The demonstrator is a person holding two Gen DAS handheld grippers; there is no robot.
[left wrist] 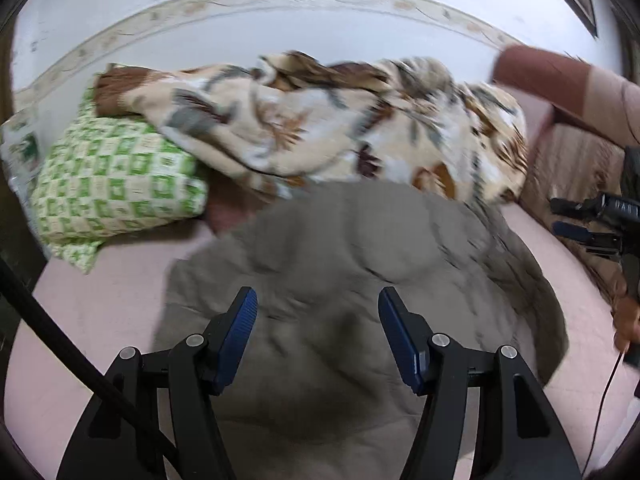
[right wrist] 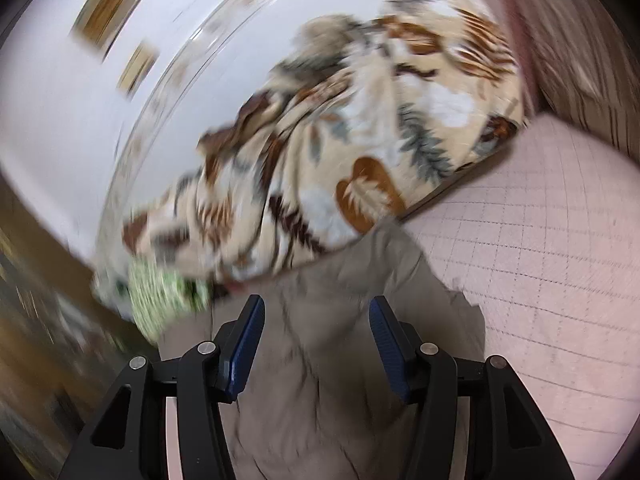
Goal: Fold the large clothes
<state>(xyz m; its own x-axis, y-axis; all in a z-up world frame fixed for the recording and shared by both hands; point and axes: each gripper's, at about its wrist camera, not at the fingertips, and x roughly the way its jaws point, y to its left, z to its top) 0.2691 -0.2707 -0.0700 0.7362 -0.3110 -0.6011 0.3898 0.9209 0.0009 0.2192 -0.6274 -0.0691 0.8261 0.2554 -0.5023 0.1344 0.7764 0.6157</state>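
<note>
Lying on pink sheet: gray garment, both grippers open.

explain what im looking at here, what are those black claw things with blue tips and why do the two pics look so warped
Those are two hand-held grippers, not robot arms: a person carries one in each hand. Each picture comes from a fisheye camera on one gripper, looking forward along its fingers, which bends the view. One shows the left gripper, the other the right gripper. Both stand open and hold nothing. Under them a grey-brown garment lies on a pink bed sheet. Behind it are a patterned blanket and a green checked pillow. The blur is from motion.
</note>
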